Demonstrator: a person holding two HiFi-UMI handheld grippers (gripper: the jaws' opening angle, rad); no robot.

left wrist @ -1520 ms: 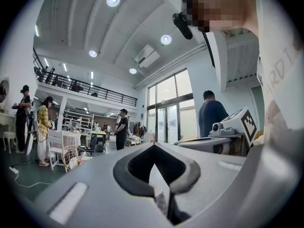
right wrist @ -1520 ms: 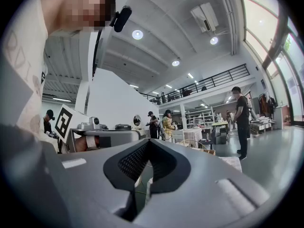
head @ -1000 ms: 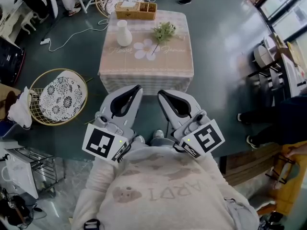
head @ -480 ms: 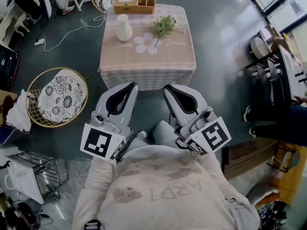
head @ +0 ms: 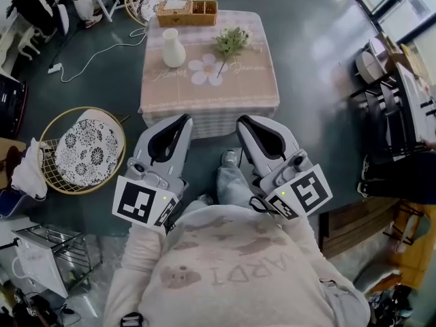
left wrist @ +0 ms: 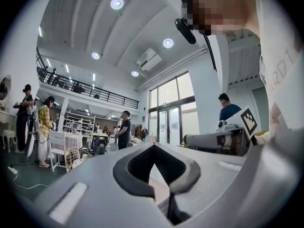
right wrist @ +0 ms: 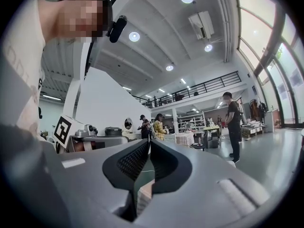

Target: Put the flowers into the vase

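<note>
A white vase (head: 173, 48) stands upright on the left part of a low table with a pink cloth (head: 208, 94). A bunch of green flowers (head: 230, 44) lies on the cloth to the vase's right. My left gripper (head: 185, 118) and right gripper (head: 242, 120) are side by side close to my body. Both point at the table's near edge and stop short of it. In the left gripper view the left gripper (left wrist: 153, 146) is shut and empty. The right gripper view shows the right gripper (right wrist: 148, 141) also shut on nothing. Neither gripper view shows the vase or flowers.
A wicker basket (head: 187, 12) sits at the table's far edge. A round rattan chair with a patterned cushion (head: 85, 145) stands on the floor at left, and a metal rack (head: 41, 251) at lower left. Dark chairs (head: 381, 107) line the right. Several people stand in the hall.
I have stepped a little toward the table, one leg now forward between the grippers. Both grippers stay shut and have spread slightly apart.
</note>
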